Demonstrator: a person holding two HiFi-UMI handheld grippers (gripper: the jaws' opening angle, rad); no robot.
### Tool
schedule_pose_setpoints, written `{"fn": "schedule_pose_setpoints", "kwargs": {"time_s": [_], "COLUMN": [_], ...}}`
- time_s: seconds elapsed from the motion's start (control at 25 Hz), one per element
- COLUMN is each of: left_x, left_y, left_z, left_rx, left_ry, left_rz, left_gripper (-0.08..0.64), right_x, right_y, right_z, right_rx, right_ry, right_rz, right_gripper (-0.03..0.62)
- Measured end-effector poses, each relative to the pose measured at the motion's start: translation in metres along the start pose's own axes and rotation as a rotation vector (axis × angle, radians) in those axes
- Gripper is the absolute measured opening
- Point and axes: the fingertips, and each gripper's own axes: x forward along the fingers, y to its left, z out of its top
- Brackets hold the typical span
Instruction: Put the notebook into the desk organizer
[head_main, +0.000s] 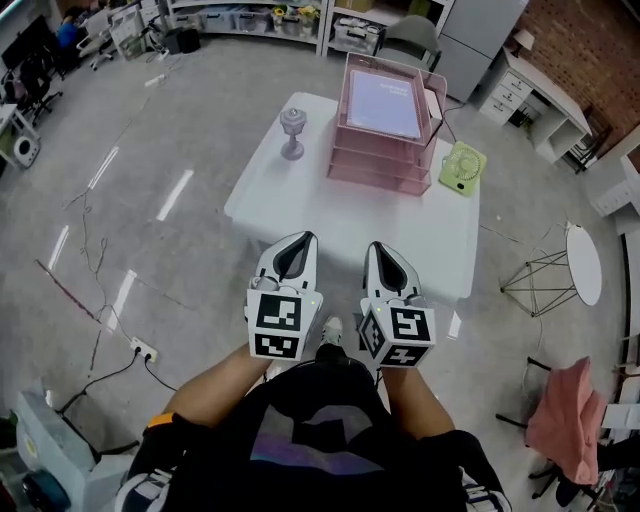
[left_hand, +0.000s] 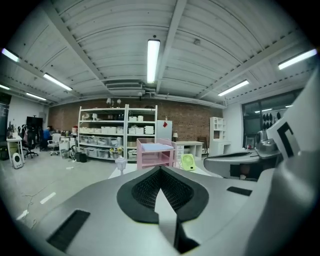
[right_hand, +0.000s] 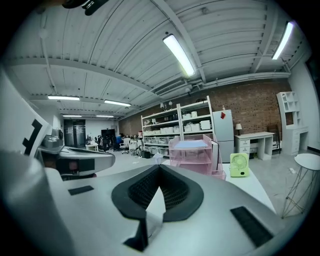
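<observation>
Head view, itemised against the pink desk organizer (head_main: 385, 130), a three-tier tray stack at the far end of a white table (head_main: 300, 215). Notebook (head_main: 384, 103): pale lavender, lying flat in the organizer's top tray, inside its walls. Left gripper (head_main: 303, 240) and right gripper (head_main: 376, 250): side by side and apart from each other, over the table edge opposite the organizer, both pointing toward it and well short of it, with bare tabletop between their tips and its front. Each gripper view shows that gripper's jaws pressed together, dark ribbed pads meeting, nothing caught between them; neither touches the notebook, which sits straight ahead of both and higher than their tips. Green desk fan (head_main: 461, 167): just beside the organizer's right front corner. Small grey lamp-shaped ornament (head_main: 292, 130): standing upright to the organizer's left, clear of it. Shelving with storage boxes: beyond the organizer, against a brick wall.
</observation>
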Motion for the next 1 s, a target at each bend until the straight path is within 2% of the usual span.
{"fn": "schedule_pose_setpoints", "kwargs": {"time_s": [0.52, 0.76, 1.0], "left_x": [-0.107, -0.132, -0.144], "left_y": [-0.022, -0.024, -0.026], "left_z": [-0.039, -0.062, -0.066], "left_rx": [0.004, -0.031, -0.02], "left_ry": [-0.009, 0.005, 0.007], "left_rz": [0.026, 0.057, 0.069], "left_gripper": [0.008, 0.009, 0.008], "right_x": [-0.084, -0.105, -0.11], "right_y": [0.066, 0.071, 0.079], "right_z": [-0.038, -0.059, -0.073], "right_rx": [-0.028, -0.033, -0.018], "right_ry": [0.042, 0.069, 0.089], "right_rz": [0.099, 0.107, 0.121], "right_gripper": [0.018, 0.018, 0.018]}}
